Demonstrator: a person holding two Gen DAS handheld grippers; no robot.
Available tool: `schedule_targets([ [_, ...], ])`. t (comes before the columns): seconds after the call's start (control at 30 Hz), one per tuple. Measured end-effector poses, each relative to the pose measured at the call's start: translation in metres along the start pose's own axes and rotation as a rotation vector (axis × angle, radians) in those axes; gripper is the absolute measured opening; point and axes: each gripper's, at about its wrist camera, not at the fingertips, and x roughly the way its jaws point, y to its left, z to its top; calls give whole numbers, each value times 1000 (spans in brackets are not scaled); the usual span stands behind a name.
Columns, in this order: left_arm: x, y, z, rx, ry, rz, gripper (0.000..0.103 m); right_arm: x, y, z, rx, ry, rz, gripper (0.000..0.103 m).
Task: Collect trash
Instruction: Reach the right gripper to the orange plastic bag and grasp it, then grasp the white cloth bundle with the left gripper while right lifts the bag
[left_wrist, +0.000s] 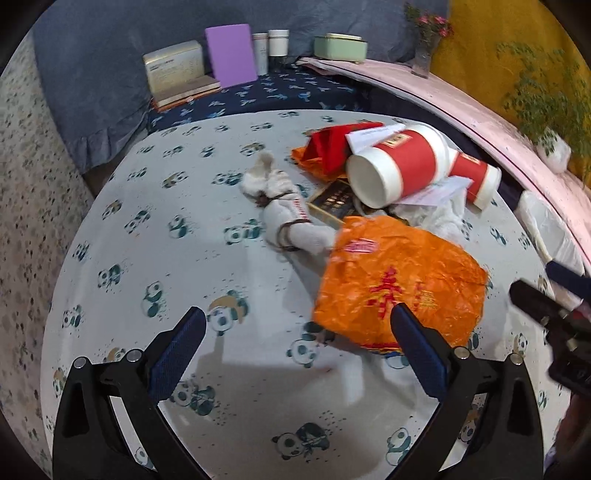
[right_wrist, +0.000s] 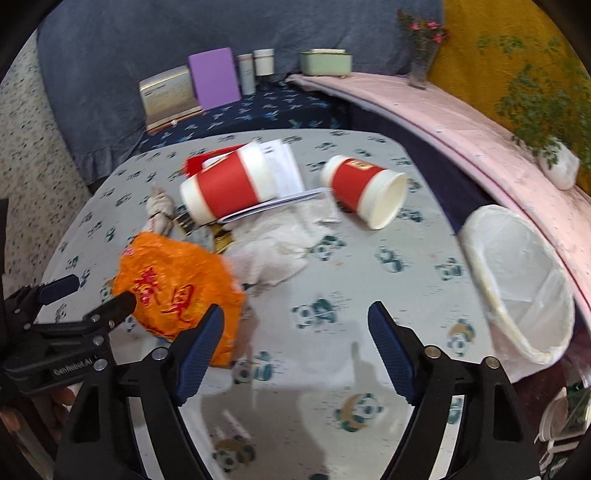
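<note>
We look down on a table (left_wrist: 122, 266) covered with a pale cloth printed with pandas. Behind it, at twelve o'clock, a dark blue patterned surface carries a purple board (left_wrist: 231, 55), two white jars (left_wrist: 271, 46) and a green tin (left_wrist: 340, 46), with a grey-blue drape behind. A pink ledge (right_wrist: 461, 122) curves from twelve round to three o'clock, bearing a small vase of flowers (left_wrist: 426, 40) and a leafy plant (right_wrist: 543, 107).

The trash lies heaped near the table's middle: two red and white paper cups (right_wrist: 229, 184) on their sides, folded papers (right_wrist: 284, 170), crumpled white tissue (right_wrist: 273, 247), a white rag doll (left_wrist: 291, 214) and a crumpled orange bag (left_wrist: 399, 280).

Our left gripper (left_wrist: 299, 354) hangs spread wide above the cloth, holding nothing; the orange bag sits at one o'clock from it, just behind its right finger.

Our right gripper (right_wrist: 295, 354) is likewise spread and bare; the orange bag lies at ten o'clock, partly behind its left finger, and a white lined bin (right_wrist: 517, 280) stands at two o'clock off the table's edge
</note>
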Motion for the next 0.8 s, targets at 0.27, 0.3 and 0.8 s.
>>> schedule_targets([
  [0.27,4,29,21,-102,-4,19,96,39,29,-8,-29,83,88,43],
  [0.3,7,30,26,-111,-3,18,96,42,31,-10,-31,94,92,30],
  [0.8,80,12,67,-99,102,14,61,20,16,-10,-28,84,104,3],
])
